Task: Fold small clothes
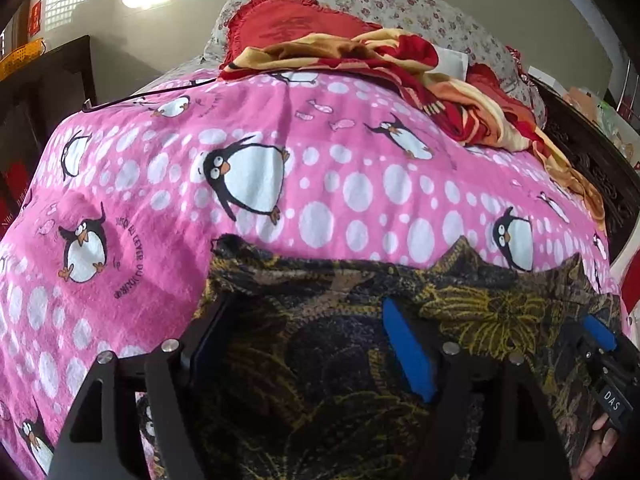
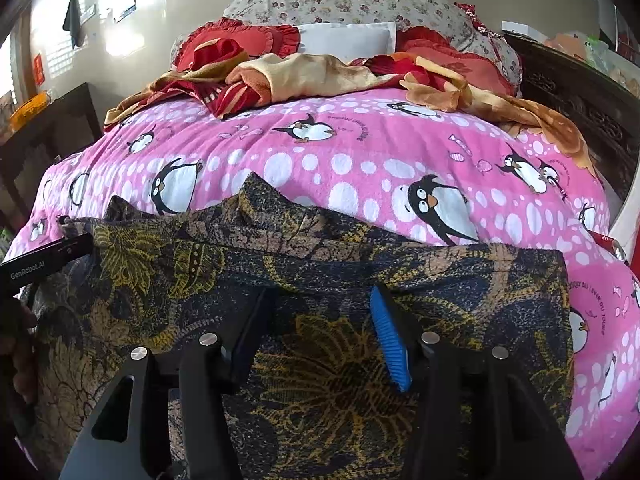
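Observation:
A dark garment (image 1: 480, 304) with a yellow flower print lies spread on the pink penguin blanket (image 1: 320, 160), close to the near edge of the bed. My left gripper (image 1: 306, 304) hovers over the garment's left part, jaws open, cloth beneath them but nothing pinched. The right gripper's blue pad (image 1: 598, 334) shows at the right edge there. In the right wrist view the garment (image 2: 200, 264) fills the foreground, and my right gripper (image 2: 322, 294) stands open above its right half. The left gripper's black body (image 2: 48, 256) reaches in from the left.
A crumpled red and yellow blanket (image 2: 304, 76) and floral pillows (image 2: 360, 0) are heaped at the far end of the bed. A dark carved bed frame (image 2: 580, 100) runs along the right. A dark cabinet (image 1: 48, 80) stands at the left. A hand (image 1: 600, 440) holds the right gripper.

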Available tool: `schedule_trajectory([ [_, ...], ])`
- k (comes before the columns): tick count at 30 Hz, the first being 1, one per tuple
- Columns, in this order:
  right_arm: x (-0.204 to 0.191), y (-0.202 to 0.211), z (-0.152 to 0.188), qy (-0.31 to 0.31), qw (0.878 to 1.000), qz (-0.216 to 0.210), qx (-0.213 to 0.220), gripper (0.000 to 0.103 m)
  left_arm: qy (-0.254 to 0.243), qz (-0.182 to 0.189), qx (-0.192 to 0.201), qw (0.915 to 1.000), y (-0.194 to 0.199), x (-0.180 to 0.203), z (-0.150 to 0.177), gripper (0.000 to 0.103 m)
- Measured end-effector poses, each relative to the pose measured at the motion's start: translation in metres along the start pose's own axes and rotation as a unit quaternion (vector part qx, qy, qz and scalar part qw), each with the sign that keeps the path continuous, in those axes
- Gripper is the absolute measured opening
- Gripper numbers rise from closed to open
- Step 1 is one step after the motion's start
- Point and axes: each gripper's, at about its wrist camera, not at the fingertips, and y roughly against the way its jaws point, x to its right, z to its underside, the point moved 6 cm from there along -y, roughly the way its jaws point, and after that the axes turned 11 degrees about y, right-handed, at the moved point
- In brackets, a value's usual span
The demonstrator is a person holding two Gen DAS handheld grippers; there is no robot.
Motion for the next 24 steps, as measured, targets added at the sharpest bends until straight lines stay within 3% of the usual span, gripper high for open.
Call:
schedule_trajectory([
  [13,-0.002,-0.001,-0.001,0.005,1.0,-0.003,0.0,0.069,-0.003,-0.002,-0.001,1.0,-0.002,0.002,0.0,0.08],
  [17,-0.002,-0.001,-0.001,0.004,1.0,-0.003,-0.001,0.07,-0.01,0.006,-0.022,0.9997,0.0,0.005,-0.005,0.081],
  [19,-0.003,-0.001,-0.001,0.005,1.0,-0.009,-0.001,0.073,-0.012,0.023,-0.032,0.9992,0.015,0.0,-0.013,0.08],
  [24,-0.016,0.018,-0.008,0.033,0.999,0.002,-0.026,0.073,-0.011,0.016,0.015,0.9997,0.091,-0.043,-0.021,0.08],
])
